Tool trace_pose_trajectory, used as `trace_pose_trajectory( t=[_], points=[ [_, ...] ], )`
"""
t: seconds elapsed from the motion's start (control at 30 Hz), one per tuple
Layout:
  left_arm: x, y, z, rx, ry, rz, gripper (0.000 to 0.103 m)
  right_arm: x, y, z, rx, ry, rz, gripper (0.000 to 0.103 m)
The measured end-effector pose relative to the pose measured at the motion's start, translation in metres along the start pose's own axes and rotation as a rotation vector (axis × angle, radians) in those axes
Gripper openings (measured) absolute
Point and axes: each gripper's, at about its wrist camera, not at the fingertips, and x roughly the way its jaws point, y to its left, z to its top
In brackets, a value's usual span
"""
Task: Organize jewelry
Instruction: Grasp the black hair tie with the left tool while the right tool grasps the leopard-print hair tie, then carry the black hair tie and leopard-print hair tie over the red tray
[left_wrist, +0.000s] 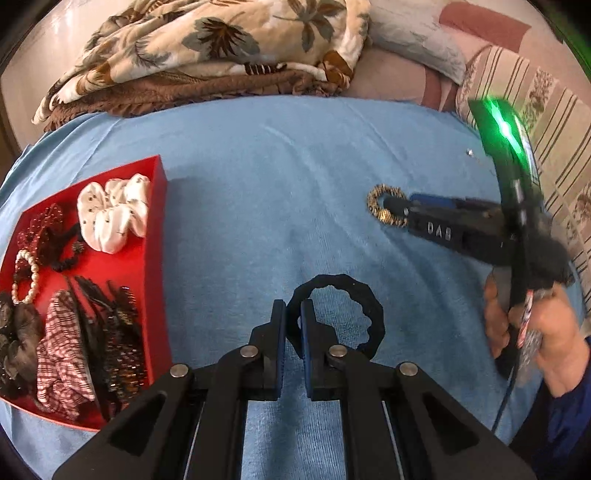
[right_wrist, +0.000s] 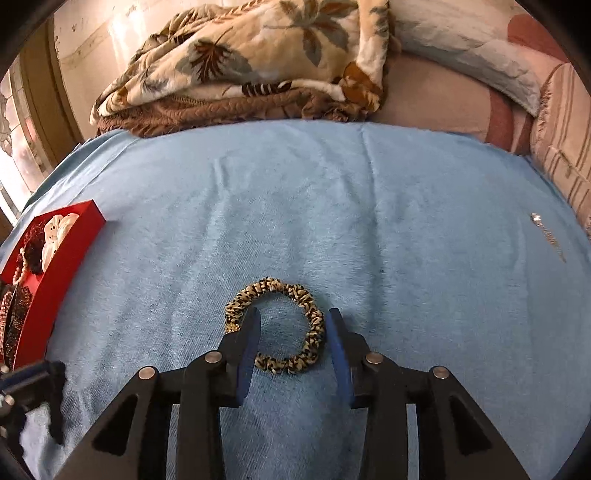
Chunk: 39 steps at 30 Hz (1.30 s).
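My left gripper (left_wrist: 293, 321) is clamped on the black wavy fabric hair ring (left_wrist: 338, 312); a thin bite could slip. My right gripper (right_wrist: 291, 328) straddles the leopard-print scrunchie (right_wrist: 275, 325) on the blue bedspread (right_wrist: 332, 203), jaws apart, and may snag cloth.

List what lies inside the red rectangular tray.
The red rectangular tray holds a white fabric scrunchie, a pearl bead bracelet, a checked scrunchie and dark hair clips. Whatever lies beneath that pile is covered.
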Motion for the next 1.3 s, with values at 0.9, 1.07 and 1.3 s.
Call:
trace_pose_trajectory(
  t=[0.9,1.07,1.3],
  points=[
    [-0.064,0.038,-0.01,-0.066,-0.14,0.035,0.008,-0.096,0.02,-0.031,0.175,-0.121,0.113,0.008],
    [-0.087,0.071,-0.013,-0.113,-0.179,0.067,0.008,-0.114,0.056,-0.045,0.094,-0.117,0.122,0.008],
    [-0.119,0.116,-0.015,-0.17,-0.253,0.132,0.008,-0.126,0.1,-0.048,-0.004,-0.103,0.127,0.008]
  ],
)
